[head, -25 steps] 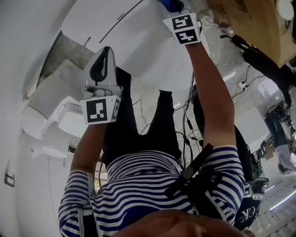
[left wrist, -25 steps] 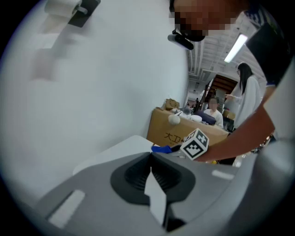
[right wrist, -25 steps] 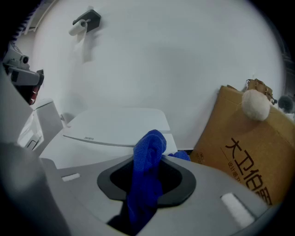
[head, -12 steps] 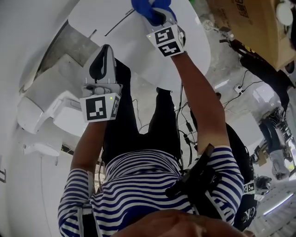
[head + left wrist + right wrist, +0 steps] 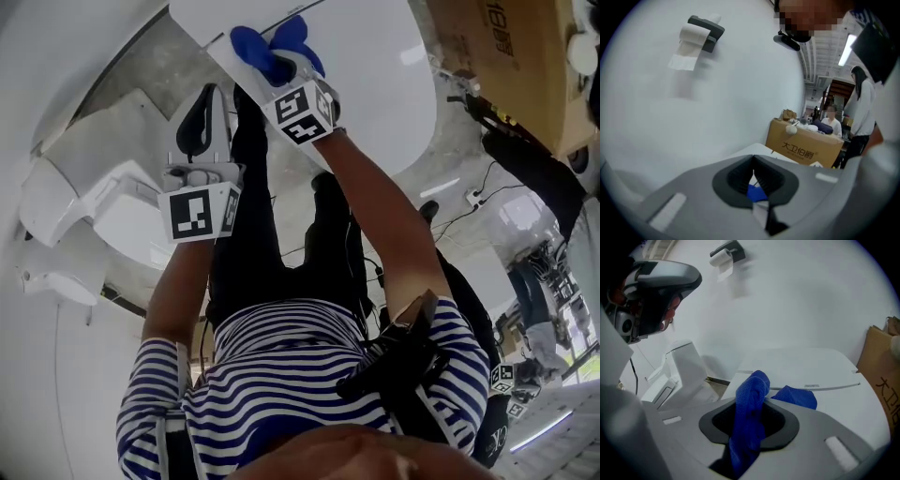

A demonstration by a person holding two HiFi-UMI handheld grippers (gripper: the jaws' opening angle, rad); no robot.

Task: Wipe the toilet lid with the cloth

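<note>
Cloth (image 5: 265,45), blue, is pinched in the right gripper (image 5: 750,404). The jaws are clamped tight on a bunched fold that stands up between them. In the right gripper view, one loose end flops out right of the jaws and seems to rest on the near edge of the toilet lid (image 5: 801,364). The rest hangs down through the jaws toward the bottom of the frame.

In the head view, that gripper sits at upper centre with its marker cube facing the camera. The cloth is over the lower left corner of the white lid, which fills the top of the frame.

Now the left gripper (image 5: 753,158). Its jaws are brought together at the tips with nothing between them. In its own view a sliver of blue shows through the slit below the tips, and that is the cloth lying beyond, not in its grip. In the head view it hangs left of centre, just beside the right gripper and off the lid, with a white fixture (image 5: 89,202) behind it at the left edge.

Up on the white wall, a toilet roll holder (image 5: 700,32) sits at the upper left of the left gripper view, a sheet trailing down. A cardboard box (image 5: 805,143) stands at right of centre in that view, beyond the lid. At the bottom of the head view, the person's striped shirt (image 5: 281,375) fills the frame, both forearms reaching up toward the lid.
</note>
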